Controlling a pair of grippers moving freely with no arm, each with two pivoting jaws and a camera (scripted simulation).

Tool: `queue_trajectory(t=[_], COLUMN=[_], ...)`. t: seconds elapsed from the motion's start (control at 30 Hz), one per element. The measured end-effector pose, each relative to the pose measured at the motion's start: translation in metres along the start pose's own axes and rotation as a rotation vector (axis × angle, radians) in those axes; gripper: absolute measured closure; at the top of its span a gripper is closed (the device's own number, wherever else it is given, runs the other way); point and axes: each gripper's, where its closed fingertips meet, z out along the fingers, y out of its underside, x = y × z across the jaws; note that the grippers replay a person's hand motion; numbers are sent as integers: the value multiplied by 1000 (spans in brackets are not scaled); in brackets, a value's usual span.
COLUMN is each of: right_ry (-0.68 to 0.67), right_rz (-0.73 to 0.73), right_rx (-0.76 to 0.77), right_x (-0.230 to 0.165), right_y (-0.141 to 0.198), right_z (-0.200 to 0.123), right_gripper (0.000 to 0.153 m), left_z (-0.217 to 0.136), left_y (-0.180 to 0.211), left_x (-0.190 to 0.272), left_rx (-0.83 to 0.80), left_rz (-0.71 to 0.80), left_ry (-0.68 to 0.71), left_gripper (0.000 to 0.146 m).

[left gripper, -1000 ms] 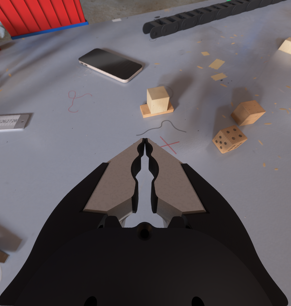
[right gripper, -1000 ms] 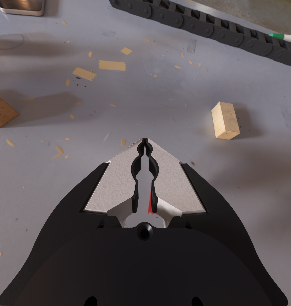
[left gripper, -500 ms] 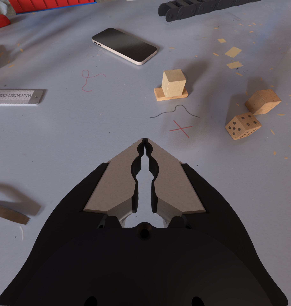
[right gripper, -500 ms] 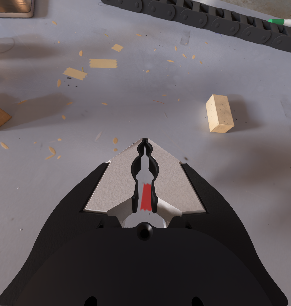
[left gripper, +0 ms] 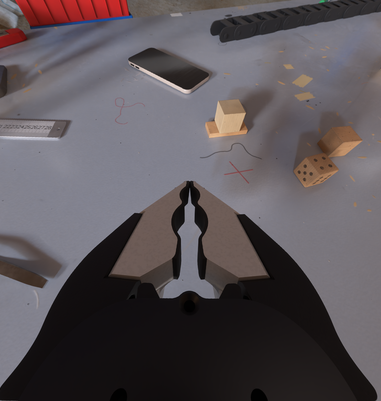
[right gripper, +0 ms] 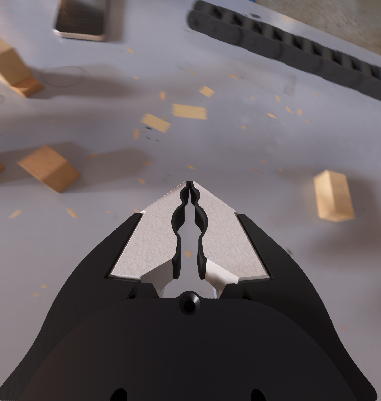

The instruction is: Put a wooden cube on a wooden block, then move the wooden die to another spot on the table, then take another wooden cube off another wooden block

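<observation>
1. Both tongs are pressed together and pinch nothing: the left gripper (left gripper: 189,184) and the right gripper (right gripper: 189,184) hang over the grey table (left gripper: 98,195).
2. Landmark: the pale square wooden cube (left gripper: 229,116) sits on a flat thin wooden block (left gripper: 226,131); I think it waits to be lifted off.
3. Right of it lies a darker loose wooden cube (left gripper: 340,141), touching or almost touching the spotted wooden die (left gripper: 315,170).
4. Far right of it lies a pale long wooden block (right gripper: 332,196), likely the stacking spot.
5. Left of it, a silver metal ruler (left gripper: 26,128) has numbers.
</observation>
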Motion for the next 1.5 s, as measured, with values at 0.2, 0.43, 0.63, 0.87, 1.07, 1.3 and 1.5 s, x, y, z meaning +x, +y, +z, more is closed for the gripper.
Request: queue_trajectory(t=[0.2, 0.43, 0.63, 0.87, 1.07, 1.3, 1.5], right_ry=[-120, -164, -206, -560, -692, -837, -835], right_rz=[-178, -217, -222, -361, -585, -562, -535], right_rx=[36, 65, 68, -36, -165, -267, -229], right_x=[-106, -129, -112, -132, -142, -149, -147], right_y=[-46, -56, -41, -17, -3, 0, -4], right_z=[17, 10, -1, -4, 18, 27, 17], right_gripper=[153, 153, 136, 68, 65, 110, 116], left_z=[-6, -13, -11, -8, -4, -1, 1], left_y=[-5, -12, -12, -11, -6, -3, -2], left_x=[-5, -11, -5, -1, 2, 3, 4], left_rx=[31, 73, 62, 56, 29, 11, 4], left_rz=[-11, -37, -17, -13, -11, 0, -7], left_ry=[-16, -25, -9, 8, 19, 26, 34], left_gripper=[146, 146, 146, 146, 146, 146, 146])
